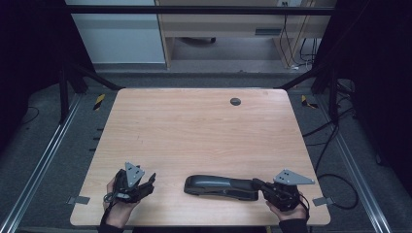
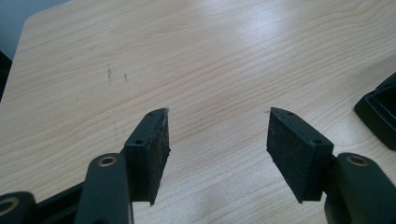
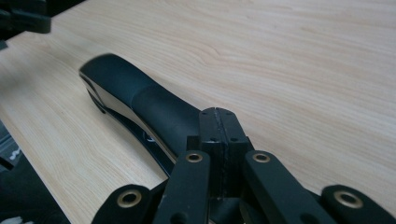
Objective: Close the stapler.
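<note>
From the high view, a long black stapler (image 1: pixel 221 186) lay flat near the front edge of the wooden counter (image 1: pixel 194 126), well short of the dark round grommet (image 1: pixel 235 101) at the far side. The right gripper (image 1: pixel 258 184) sat at the stapler's right end, touching or just over it; the left gripper (image 1: pixel 150 179) rested left of the stapler, apart from it.

In the left gripper view, the jaws stood wide with bare counter (image 2: pixel 210 70) between them and the stapler's end (image 2: pixel 379 119) off to one side. To do the step well, that gripper probably needed to swing toward the stapler and straddle its body squarely before closing.

In the right gripper view, the jaws were pressed together, holding nothing, their tips over the stapler's (image 3: pixel 140 100) near end. They likely had to open before any grasp.
</note>
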`<control>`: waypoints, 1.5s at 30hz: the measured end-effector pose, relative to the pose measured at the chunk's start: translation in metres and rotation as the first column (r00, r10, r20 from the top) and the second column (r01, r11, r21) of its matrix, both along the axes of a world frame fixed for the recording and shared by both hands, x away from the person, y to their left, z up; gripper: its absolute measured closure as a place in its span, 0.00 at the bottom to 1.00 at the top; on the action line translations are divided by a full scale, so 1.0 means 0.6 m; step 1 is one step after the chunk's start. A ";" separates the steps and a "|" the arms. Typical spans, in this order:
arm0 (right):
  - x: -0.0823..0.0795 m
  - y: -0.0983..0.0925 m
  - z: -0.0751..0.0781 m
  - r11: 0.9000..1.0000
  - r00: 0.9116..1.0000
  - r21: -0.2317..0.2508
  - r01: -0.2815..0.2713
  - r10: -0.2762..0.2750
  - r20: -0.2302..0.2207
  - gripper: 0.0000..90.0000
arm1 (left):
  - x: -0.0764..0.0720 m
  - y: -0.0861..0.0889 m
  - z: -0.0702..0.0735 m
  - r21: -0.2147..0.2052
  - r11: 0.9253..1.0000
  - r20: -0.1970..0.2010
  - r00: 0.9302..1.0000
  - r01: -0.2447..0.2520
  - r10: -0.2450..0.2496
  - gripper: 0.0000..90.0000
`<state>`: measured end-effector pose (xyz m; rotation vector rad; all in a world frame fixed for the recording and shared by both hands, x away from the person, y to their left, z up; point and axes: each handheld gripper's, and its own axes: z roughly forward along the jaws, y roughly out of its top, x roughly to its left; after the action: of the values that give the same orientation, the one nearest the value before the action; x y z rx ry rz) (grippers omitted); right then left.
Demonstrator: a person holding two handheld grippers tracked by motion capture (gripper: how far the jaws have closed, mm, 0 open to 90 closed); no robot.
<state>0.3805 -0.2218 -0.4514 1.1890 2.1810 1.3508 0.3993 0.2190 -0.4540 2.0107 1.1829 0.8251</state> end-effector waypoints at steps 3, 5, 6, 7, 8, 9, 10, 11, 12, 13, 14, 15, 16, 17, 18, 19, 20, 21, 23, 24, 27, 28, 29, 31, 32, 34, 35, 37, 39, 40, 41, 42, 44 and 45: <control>-0.003 -0.003 0.010 0.999 0.999 0.042 -0.020 0.018 0.045 0.96 | 0.000 0.000 0.000 0.001 1.000 -0.001 1.000 0.000 0.000 0.43; -0.005 0.001 0.016 0.998 0.998 0.053 -0.026 0.022 0.058 0.90 | 0.000 -0.001 -0.001 -0.001 1.000 0.002 1.000 -0.001 0.001 0.43; -0.007 0.003 0.018 0.998 0.998 0.051 -0.027 0.024 0.066 0.87 | 0.000 -0.001 0.000 -0.001 1.000 0.002 1.000 0.000 0.000 0.43; -0.008 0.007 0.021 0.999 0.998 0.042 -0.022 0.020 0.059 0.86 | 0.000 -0.001 0.000 0.000 1.000 0.001 1.000 0.000 0.000 0.43; -0.009 0.011 0.023 0.999 0.998 0.032 -0.017 0.015 0.059 0.87 | 0.000 0.000 0.000 0.002 1.000 -0.001 1.000 0.001 -0.001 0.43; -0.009 0.012 0.023 0.999 0.998 0.034 -0.027 0.025 0.055 0.88 | 0.000 0.000 0.000 0.002 1.000 -0.001 1.000 0.001 -0.001 0.43; -0.010 0.015 0.024 0.998 0.998 0.041 -0.043 0.041 0.049 0.91 | 0.000 0.000 0.000 0.002 1.000 -0.001 1.000 0.000 0.000 0.43; -0.012 0.018 0.024 0.998 0.998 0.037 -0.051 0.049 0.047 0.93 | 0.000 0.001 0.001 0.002 1.000 -0.002 1.000 0.001 -0.001 0.43; -0.014 0.021 0.025 0.997 0.997 0.035 -0.064 0.063 0.046 0.98 | 0.000 0.001 0.001 0.002 1.000 -0.001 1.000 0.000 0.000 0.43; -0.015 0.023 0.025 0.996 0.996 0.040 -0.081 0.079 0.043 1.00 | 0.000 0.001 0.001 0.002 1.000 -0.002 1.000 0.000 0.000 0.43; -0.017 0.024 0.026 0.995 0.995 0.042 -0.091 0.089 0.041 1.00 | 0.000 0.001 0.001 0.002 1.000 -0.001 1.000 -0.001 0.001 0.43; -0.018 0.026 0.026 0.995 0.995 0.041 -0.094 0.093 0.027 1.00 | -0.001 0.001 0.001 0.001 1.000 0.000 1.000 -0.001 0.001 0.43; -0.018 0.027 0.025 0.995 0.995 0.033 -0.095 0.095 0.019 1.00 | -0.001 0.001 0.001 0.001 1.000 0.000 1.000 -0.002 0.002 0.43; -0.018 0.026 0.024 0.995 0.995 0.034 -0.095 0.095 0.012 1.00 | -0.001 0.000 0.001 0.000 1.000 0.001 1.000 -0.002 0.002 0.43; -0.018 0.026 0.022 0.995 0.996 0.035 -0.094 0.094 0.004 1.00 | -0.001 0.000 0.001 0.000 1.000 0.001 1.000 -0.002 0.002 0.43; -0.019 0.024 0.020 0.995 0.996 0.033 -0.091 0.091 -0.003 1.00 | -0.001 0.000 0.001 0.000 1.000 0.001 1.000 -0.002 0.002 0.43; -0.019 0.023 0.018 0.995 0.996 0.031 -0.091 0.091 -0.006 1.00 | -0.001 0.001 0.001 0.001 1.000 0.001 1.000 -0.002 0.002 0.43; -0.018 0.022 0.016 0.995 0.996 0.029 -0.092 0.092 -0.012 1.00 | -0.001 0.001 0.001 0.001 1.000 0.000 1.000 -0.003 0.003 0.43; -0.019 0.020 0.013 0.995 0.995 0.031 -0.096 0.096 -0.016 1.00 | -0.001 0.001 0.001 0.002 1.000 -0.001 1.000 -0.002 0.002 0.43; -0.019 0.019 0.013 0.995 0.995 0.028 -0.097 0.097 -0.017 1.00 | -0.001 0.001 0.001 0.002 1.000 -0.001 1.000 -0.002 0.002 0.43; -0.019 0.019 0.012 0.995 0.995 0.018 -0.096 0.096 -0.007 1.00 | -0.001 0.001 0.001 0.001 1.000 0.001 1.000 -0.002 0.002 0.43; -0.018 0.018 0.011 0.995 0.995 0.016 -0.095 0.095 -0.005 1.00 | -0.001 0.000 0.001 0.002 1.000 0.001 1.000 -0.002 0.002 0.43; -0.018 0.017 0.011 0.995 0.995 0.014 -0.096 0.096 -0.003 1.00 | -0.001 0.000 0.001 0.002 1.000 0.000 1.000 -0.002 0.002 0.43; -0.017 0.015 0.010 0.996 0.996 0.011 -0.087 0.087 -0.001 1.00 | -0.001 0.000 0.001 0.003 1.000 -0.001 1.000 -0.001 0.001 0.43; -0.016 0.015 0.009 0.997 0.997 0.011 -0.082 0.082 0.001 1.00 | 0.000 0.000 0.001 0.004 1.000 -0.002 1.000 -0.001 0.001 0.43; -0.014 0.014 0.008 0.997 0.997 0.008 -0.075 0.075 0.005 1.00 | 0.000 0.000 0.000 0.004 1.000 -0.001 1.000 -0.001 0.001 0.43; -0.013 0.014 0.008 0.997 0.997 0.008 -0.073 0.073 0.006 1.00 | 0.000 0.000 0.000 0.004 1.000 -0.001 1.000 -0.001 0.001 0.43; -0.013 0.014 0.008 0.997 0.997 0.009 -0.073 0.073 0.002 1.00 | 0.000 -0.001 0.000 0.005 1.000 0.000 1.000 -0.001 0.001 0.43; -0.013 0.014 0.008 0.997 0.997 0.008 -0.073 0.073 0.002 1.00 | 0.000 0.000 0.000 0.003 1.000 0.000 1.000 -0.002 0.002 0.43; -0.013 0.014 0.009 0.997 0.997 0.009 -0.073 0.073 0.000 1.00 | 0.000 0.001 0.000 0.004 1.000 -0.001 1.000 -0.002 0.002 0.43; -0.013 0.013 0.009 0.997 0.997 0.013 -0.073 0.073 0.006 1.00 | 0.000 0.001 0.000 0.004 1.000 0.000 1.000 -0.003 0.003 0.43; -0.013 0.011 0.011 0.997 0.997 0.023 -0.074 0.074 0.012 0.98 | 0.000 0.001 0.000 0.005 1.000 0.000 1.000 -0.002 0.002 0.43; -0.014 0.007 0.015 0.997 0.997 0.037 -0.068 0.067 0.031 0.96 | 0.000 0.001 0.000 0.006 1.000 0.000 1.000 -0.002 0.002 0.43; -0.014 0.004 0.018 0.997 0.997 0.045 -0.063 0.061 0.044 0.94 | 0.000 0.001 -0.001 0.007 1.000 -0.001 1.000 -0.001 0.001 0.43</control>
<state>0.3719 -0.2193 -0.4409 1.1071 2.1845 1.4459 0.3995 0.2193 -0.4543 2.0159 1.1836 0.8298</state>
